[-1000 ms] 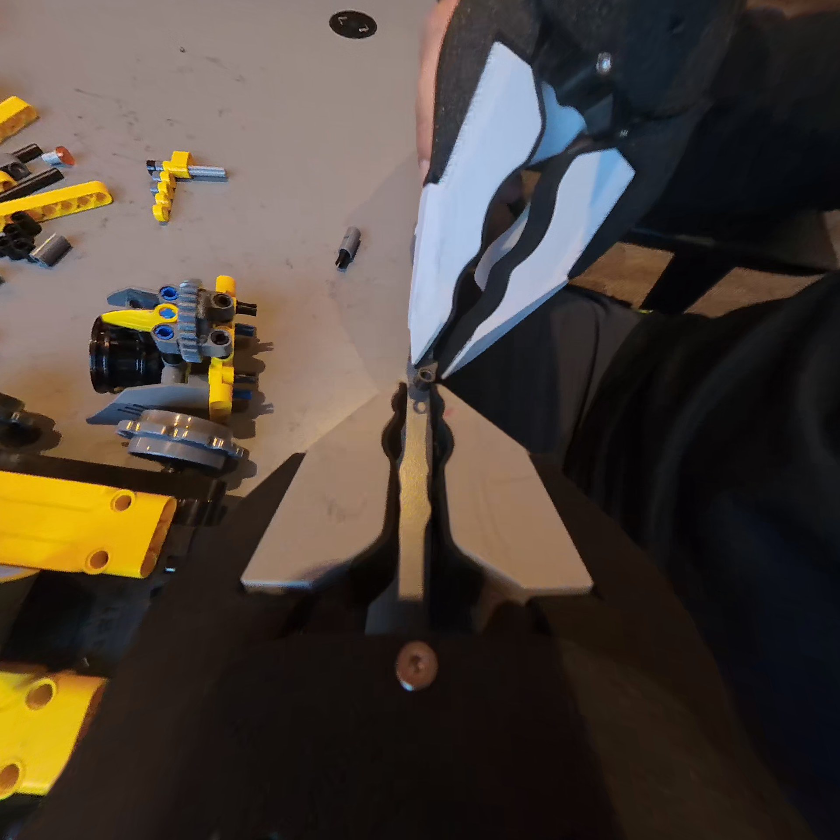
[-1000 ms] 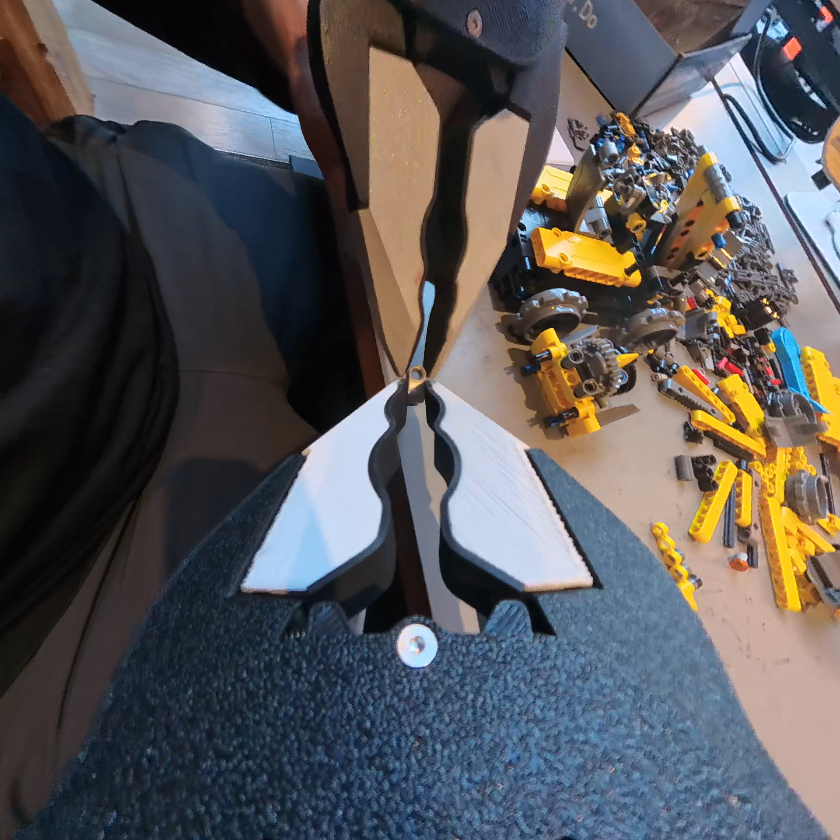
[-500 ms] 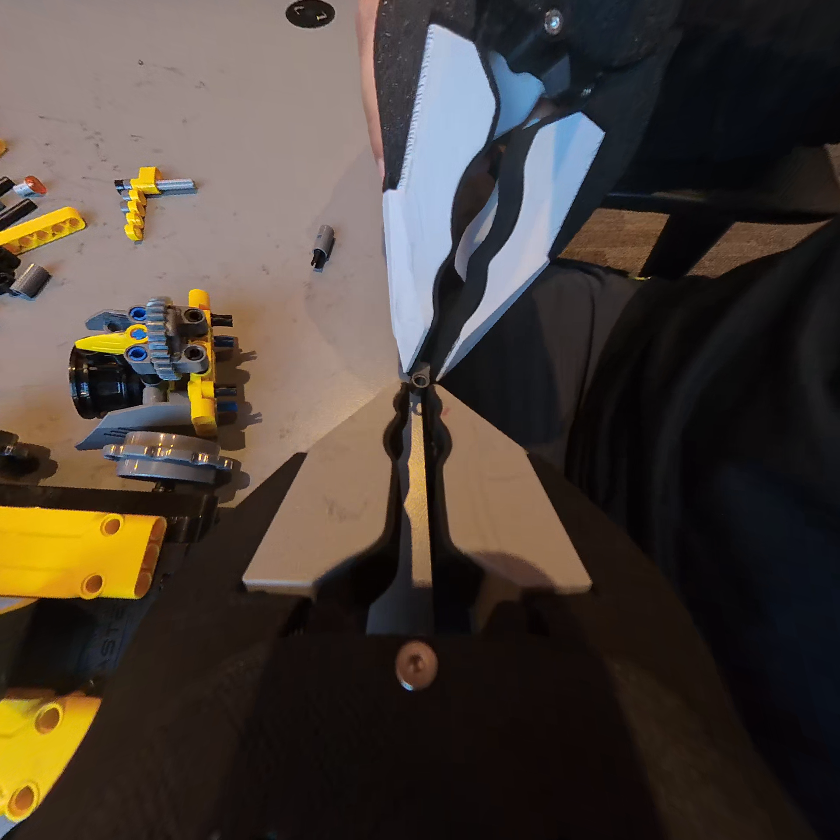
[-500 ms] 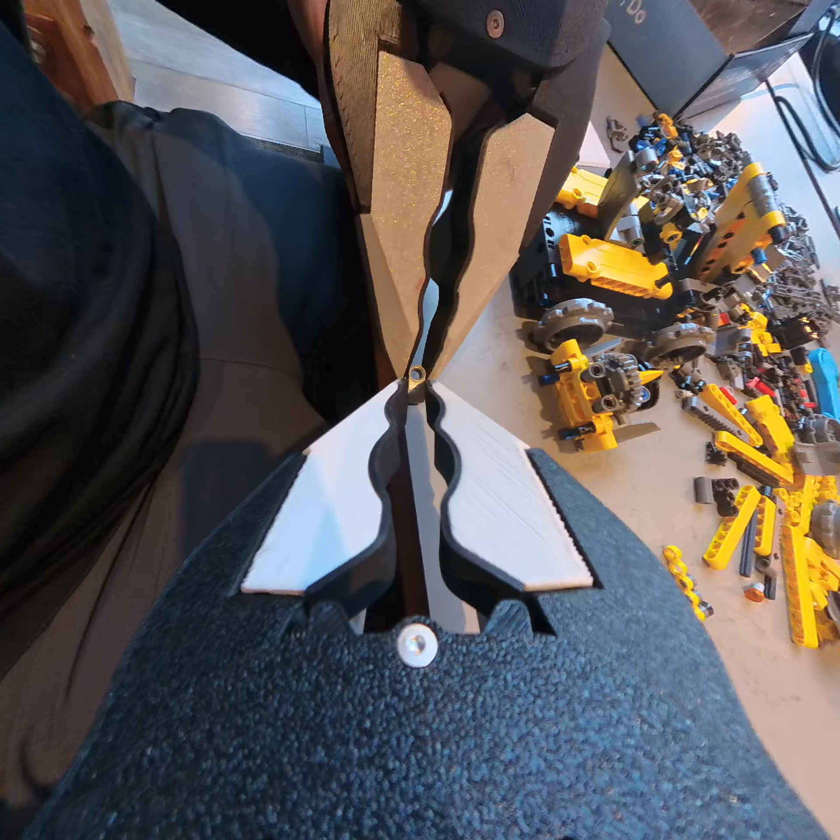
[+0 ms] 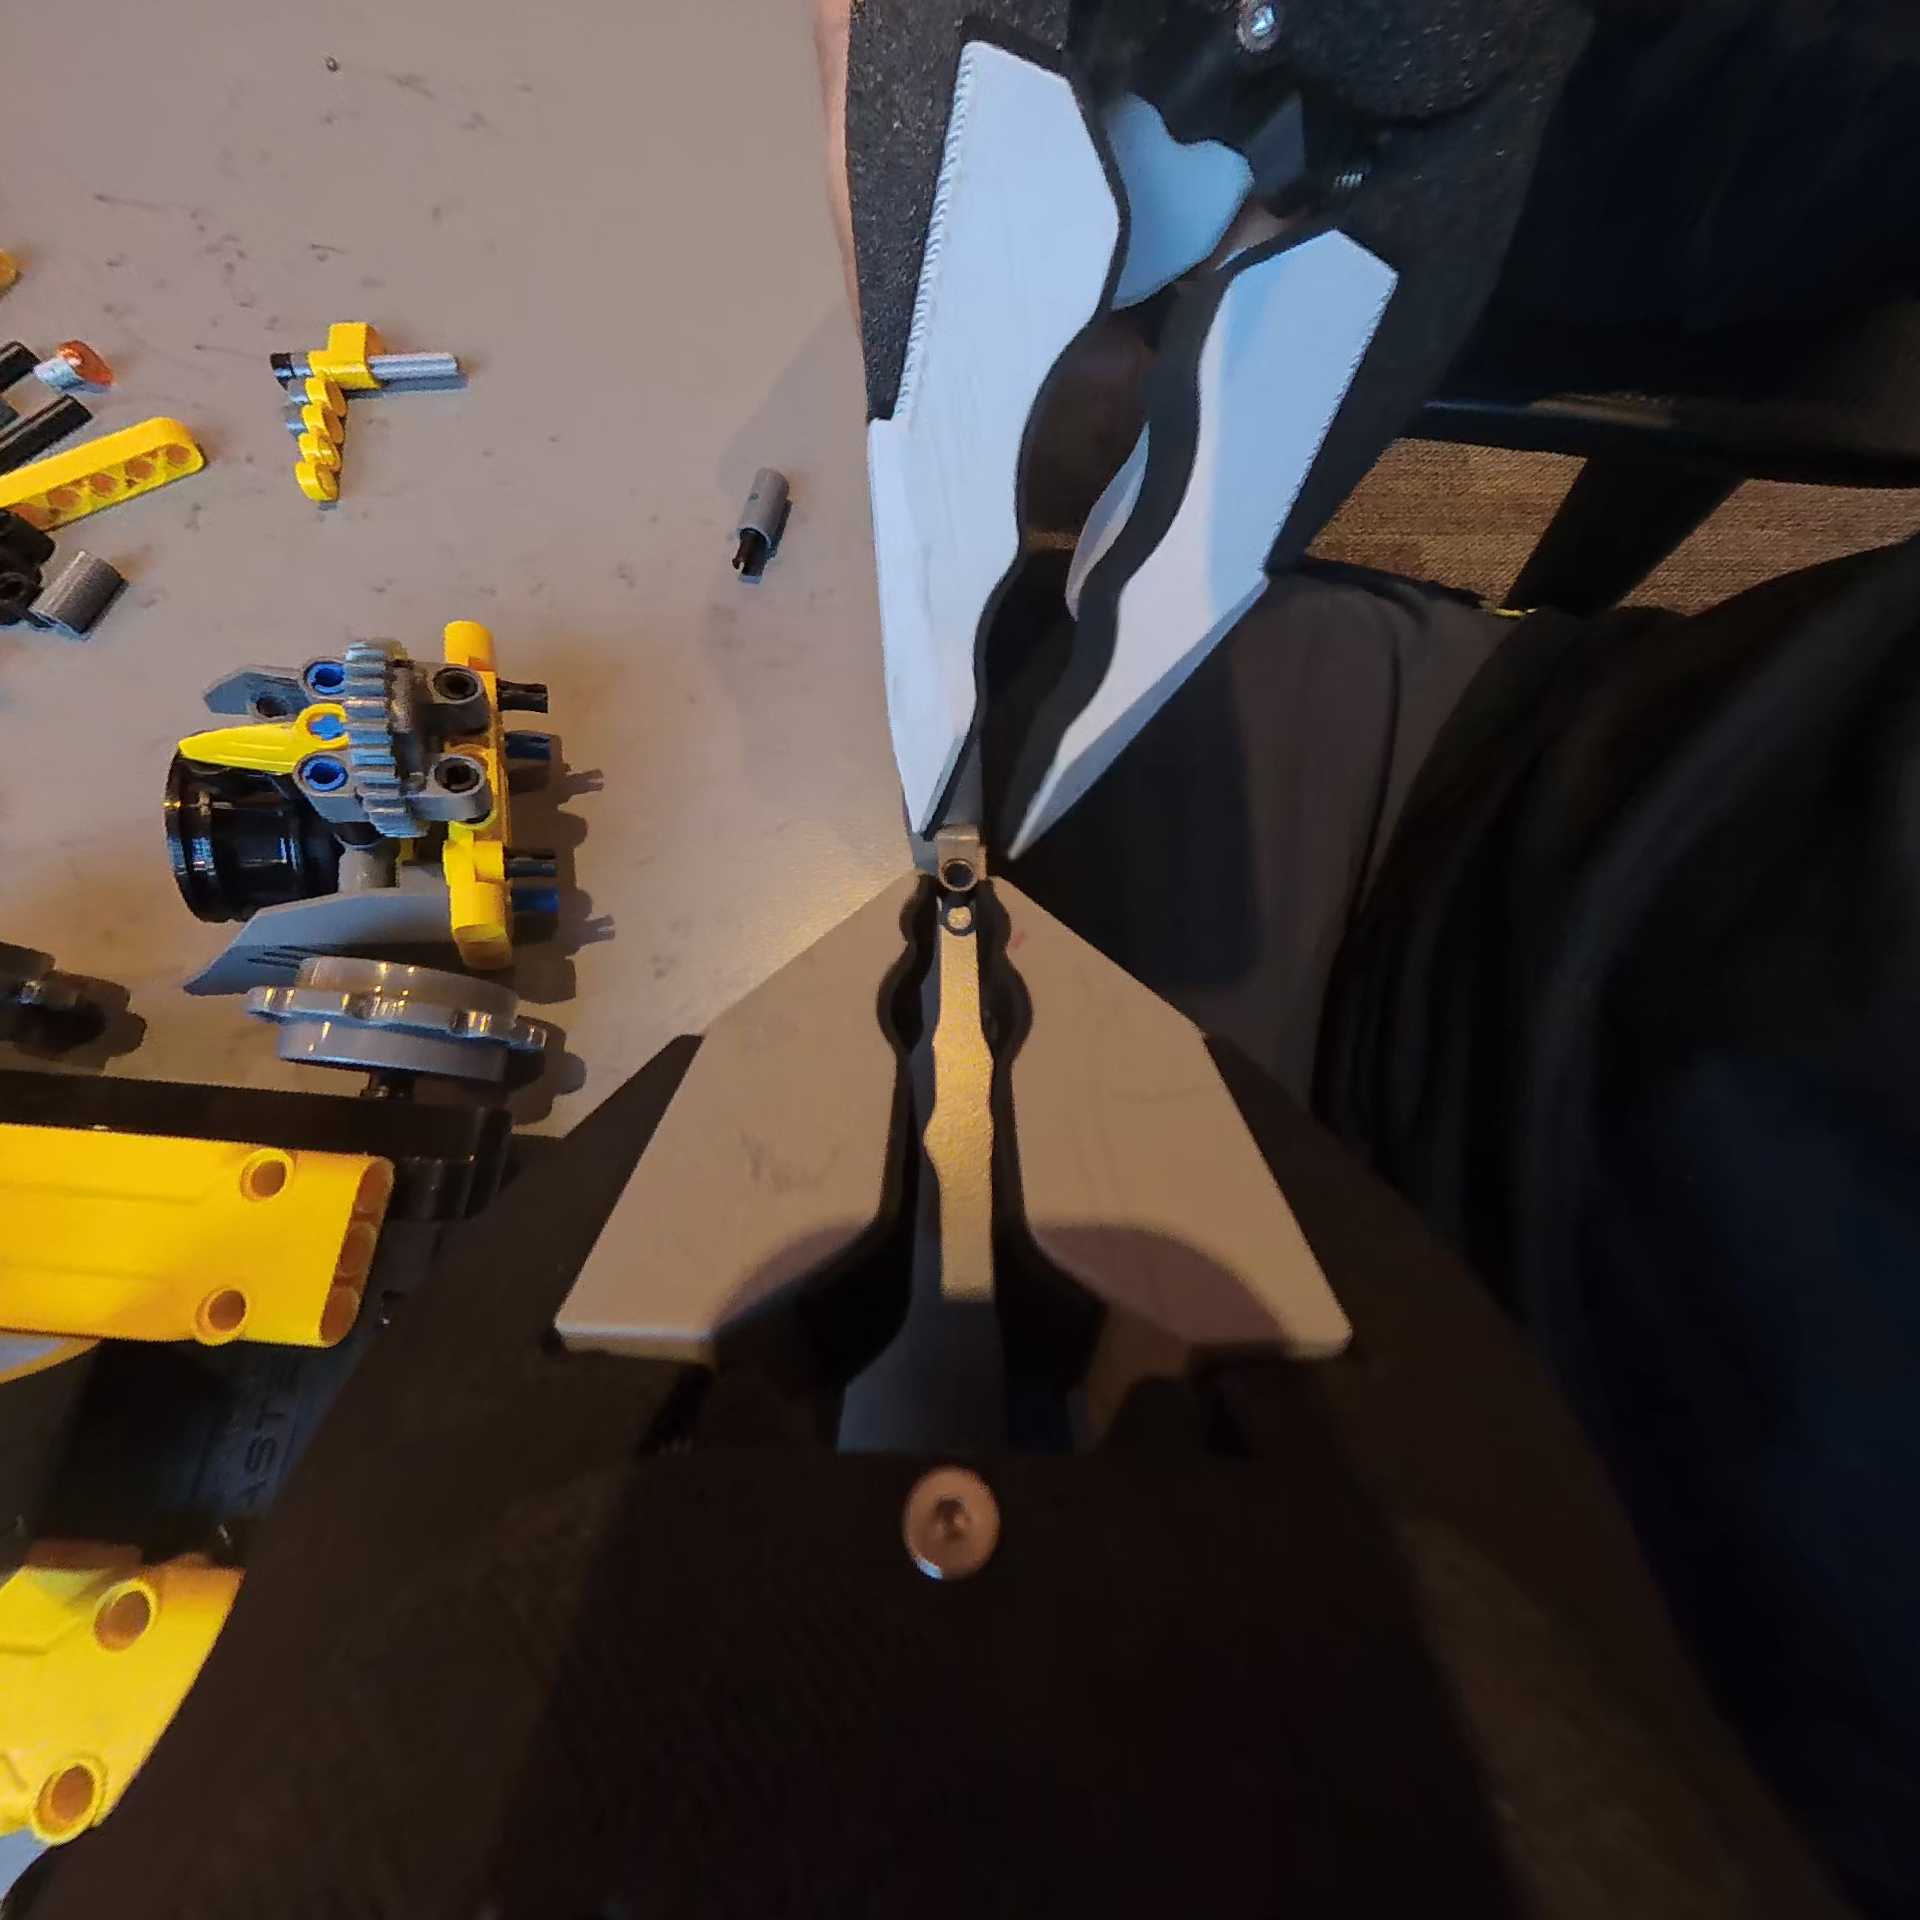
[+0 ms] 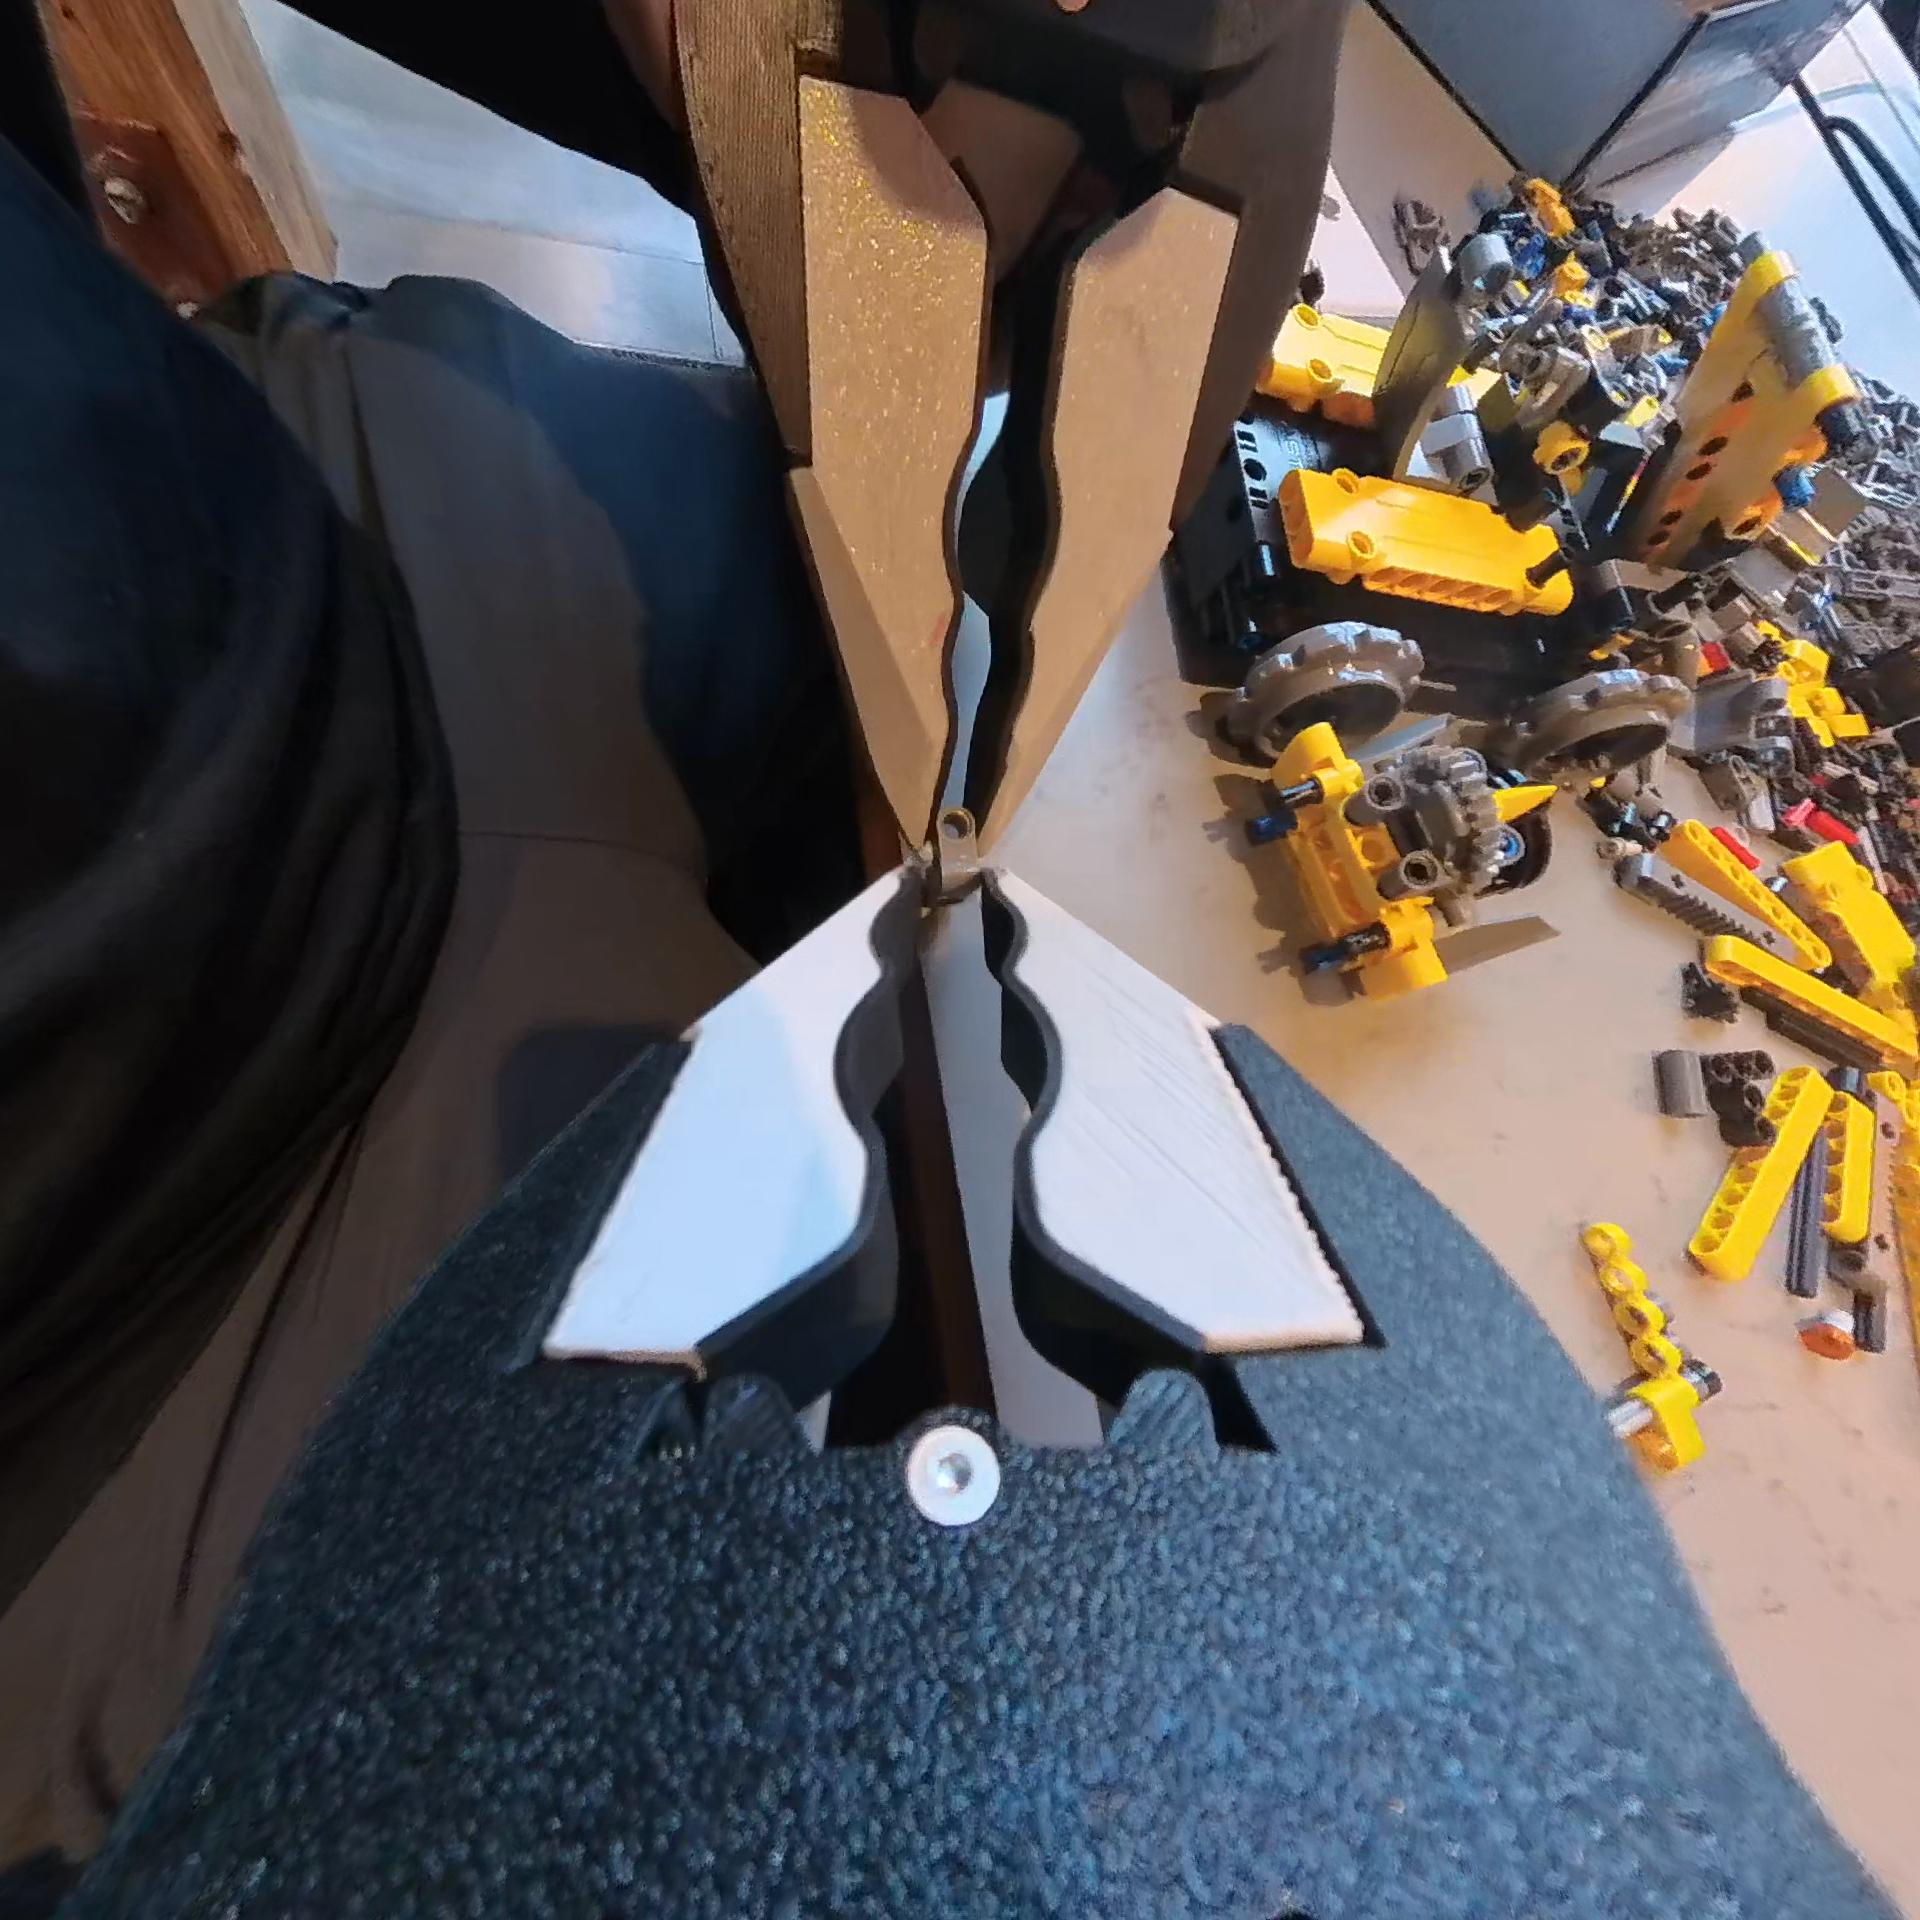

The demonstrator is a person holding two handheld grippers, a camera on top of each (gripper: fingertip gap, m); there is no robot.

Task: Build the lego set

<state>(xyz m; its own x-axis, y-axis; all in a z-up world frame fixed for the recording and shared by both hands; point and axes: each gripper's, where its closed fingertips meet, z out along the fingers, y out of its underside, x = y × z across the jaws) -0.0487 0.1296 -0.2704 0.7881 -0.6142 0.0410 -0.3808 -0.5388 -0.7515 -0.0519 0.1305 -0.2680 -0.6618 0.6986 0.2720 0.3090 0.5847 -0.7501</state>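
While the left gripper (image 5: 954, 914) and right gripper (image 6: 948, 883) meet tip to tip beyond the worktop (image 5: 520, 208) edge, both clench one small grey connector (image 5: 958, 860). With so slight a hold, any twist or slackening could drop it onto the person's lap.

**Setting: hobby or lab workbench for building-toy assembly**

The location is an indoor work table (image 5: 540, 187) with a pale, scuffed top. Loose plastic construction pieces (image 6: 1756, 1174) in yellow, grey and black lie scattered across it, alongside a partly built yellow and black vehicle model (image 6: 1423, 551) and a small geared sub-assembly (image 5: 364, 769). A dark box (image 6: 1579, 73) and a black cable (image 6: 1860, 177) occupy the far end of the table. A wooden post (image 6: 187, 135) stands beside the table. A person in dark clothing (image 5: 1621, 935) sits at the table edge.
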